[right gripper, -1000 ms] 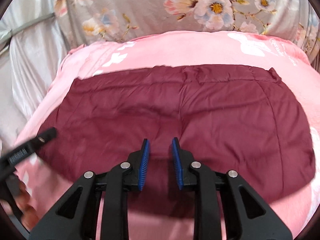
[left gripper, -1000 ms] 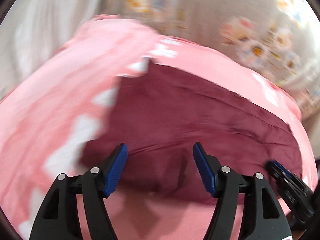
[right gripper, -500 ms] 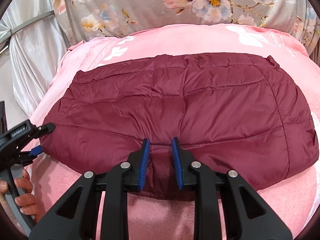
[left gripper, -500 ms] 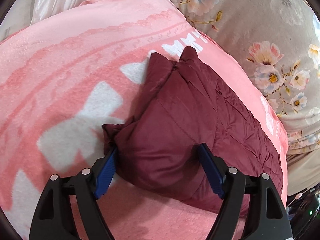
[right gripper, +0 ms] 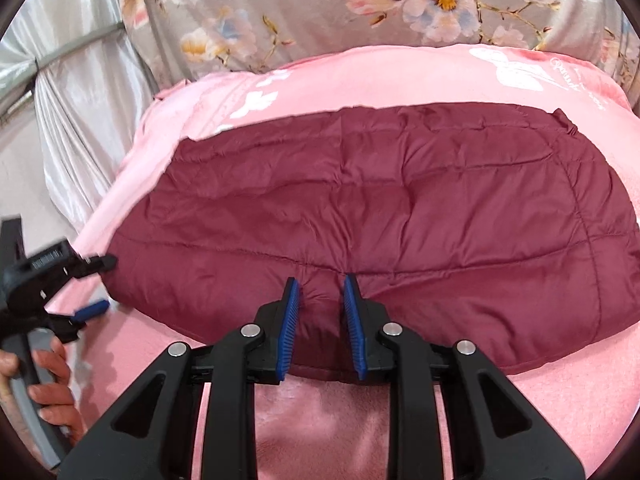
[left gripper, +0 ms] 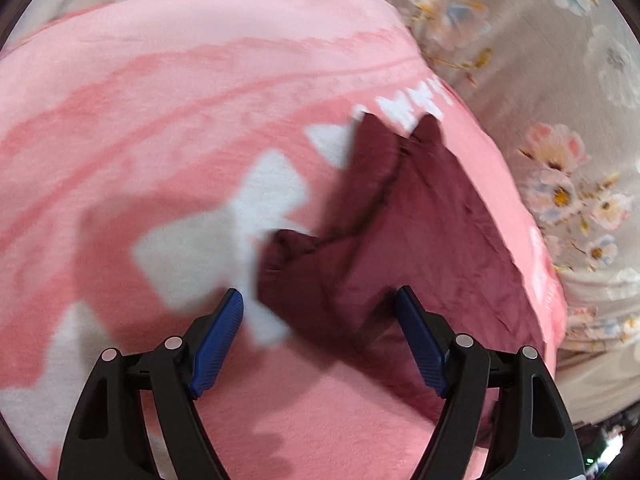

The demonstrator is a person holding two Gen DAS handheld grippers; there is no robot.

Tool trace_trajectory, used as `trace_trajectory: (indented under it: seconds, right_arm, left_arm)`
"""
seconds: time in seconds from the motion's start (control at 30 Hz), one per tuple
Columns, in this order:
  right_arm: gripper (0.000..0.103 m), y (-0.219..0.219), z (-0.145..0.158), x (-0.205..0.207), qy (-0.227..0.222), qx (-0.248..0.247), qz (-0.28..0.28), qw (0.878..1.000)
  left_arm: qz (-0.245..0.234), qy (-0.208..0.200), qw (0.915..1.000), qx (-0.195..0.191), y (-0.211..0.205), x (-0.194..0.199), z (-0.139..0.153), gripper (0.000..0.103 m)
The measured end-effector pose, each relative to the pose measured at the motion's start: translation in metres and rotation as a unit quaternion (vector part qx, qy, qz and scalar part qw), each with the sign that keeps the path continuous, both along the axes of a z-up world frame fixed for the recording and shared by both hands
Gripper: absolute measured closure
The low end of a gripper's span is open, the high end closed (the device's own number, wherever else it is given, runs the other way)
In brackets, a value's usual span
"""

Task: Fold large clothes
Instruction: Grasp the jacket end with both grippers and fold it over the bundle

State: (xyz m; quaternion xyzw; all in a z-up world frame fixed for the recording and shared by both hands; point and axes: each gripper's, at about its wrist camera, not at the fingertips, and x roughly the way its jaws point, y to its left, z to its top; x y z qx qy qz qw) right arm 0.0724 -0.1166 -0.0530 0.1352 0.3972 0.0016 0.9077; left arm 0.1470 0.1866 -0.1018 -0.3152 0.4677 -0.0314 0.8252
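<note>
two tongs show, and one garment. nearest in the right wrist view, the right tongs (right gripper: 321, 322) stand with their blue pads drawn close together, pinching a fold at the near edge of the maroon quilted jacket (right gripper: 384, 216). the left tongs (left gripper: 319, 344) are spread wide apart with nothing between the pads; in the left wrist view the garment's corner lies just beyond them, and this view is blurred. in the right wrist view the left tongs appear at the left edge, just beside the jacket's left end, held by the person's left hand (right gripper: 48, 384).

the one jacket lies flat on the pink blanket (right gripper: 400, 72), which covers the bed. its long axis runs left to right across the right wrist view, and one straight edge faces away toward the far side. seen from the left wrist, it stretches away lengthwise, with two pointed corners at the far end.

beyond the blanket lies one grey floral sheet (right gripper: 320, 8), and at far left hangs a silvery curtain (right gripper: 80, 92).
</note>
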Motion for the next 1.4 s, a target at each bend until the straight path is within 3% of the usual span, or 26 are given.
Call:
trace_trajectory:
  seconds: [0.1,0.2,0.23,0.33,0.53,0.6,0.73,0.87,1.07,1.13,1.27,1.33,1.4]
  right_arm:
    - [0.08,-0.007,-0.006,0.003,0.004,0.019,-0.002,1.0]
    - [0.08,-0.011,-0.01,0.005,0.006,0.033,-0.003,0.999]
    - [0.08,-0.011,-0.01,0.004,0.008,0.035,-0.004,0.999]
    - [0.08,-0.012,0.0,-0.004,0.011,0.04,-0.013,0.999]
    - [0.091,-0.026,0.001,-0.017,0.032,0.099,-0.014,0.994]
    - [0.091,-0.023,-0.006,-0.013,0.038,0.097,-0.013,0.995]
    - [0.09,-0.017,-0.005,-0.009,0.034,0.078,-0.005,0.996]
    - [0.09,-0.054,0.011,-0.032,0.015,0.136,-0.017,0.99]
    - [0.088,-0.125,0.02,-0.082,0.007,0.104,-0.099,0.99]
    - [0.088,-0.141,0.016,-0.094,0.011,0.093,-0.122,0.988]
    - [0.084,-0.161,0.015,-0.11,0.008,0.082,-0.154,0.985]
    - [0.077,-0.169,0.027,-0.118,-0.006,0.063,-0.168,0.984]
    - [0.067,-0.175,0.039,-0.122,-0.032,0.057,-0.177,0.982]
  left_arm:
    - [-0.009,-0.013,0.9997,-0.019,-0.012,0.01,-0.001,0.028]
    - [-0.042,-0.021,0.9967,-0.065,-0.023,0.018,0.002,0.076]
    - [-0.048,-0.028,0.9965,-0.062,-0.026,0.018,0.009,0.085]
    - [-0.077,-0.069,0.9939,-0.04,-0.036,0.012,0.041,0.093]
    - [-0.147,-0.137,0.9796,-0.012,-0.069,-0.009,0.109,0.095]
    - [-0.178,-0.165,0.9699,0.018,-0.094,-0.021,0.131,0.095]
    - [-0.253,-0.209,0.9424,0.064,-0.159,-0.043,0.164,0.095]
    - [-0.316,-0.217,0.921,0.07,-0.223,-0.052,0.177,0.095]
    - [-0.387,-0.175,0.9016,0.079,-0.314,-0.053,0.146,0.089]
    - [-0.41,-0.156,0.8929,0.102,-0.352,-0.056,0.114,0.075]
    - [-0.405,-0.114,0.8993,0.12,-0.371,-0.064,0.077,0.069]
    - [-0.412,-0.123,0.8967,0.103,-0.364,-0.073,0.087,0.046]
    - [-0.417,-0.132,0.8966,0.071,-0.35,-0.082,0.105,0.032]
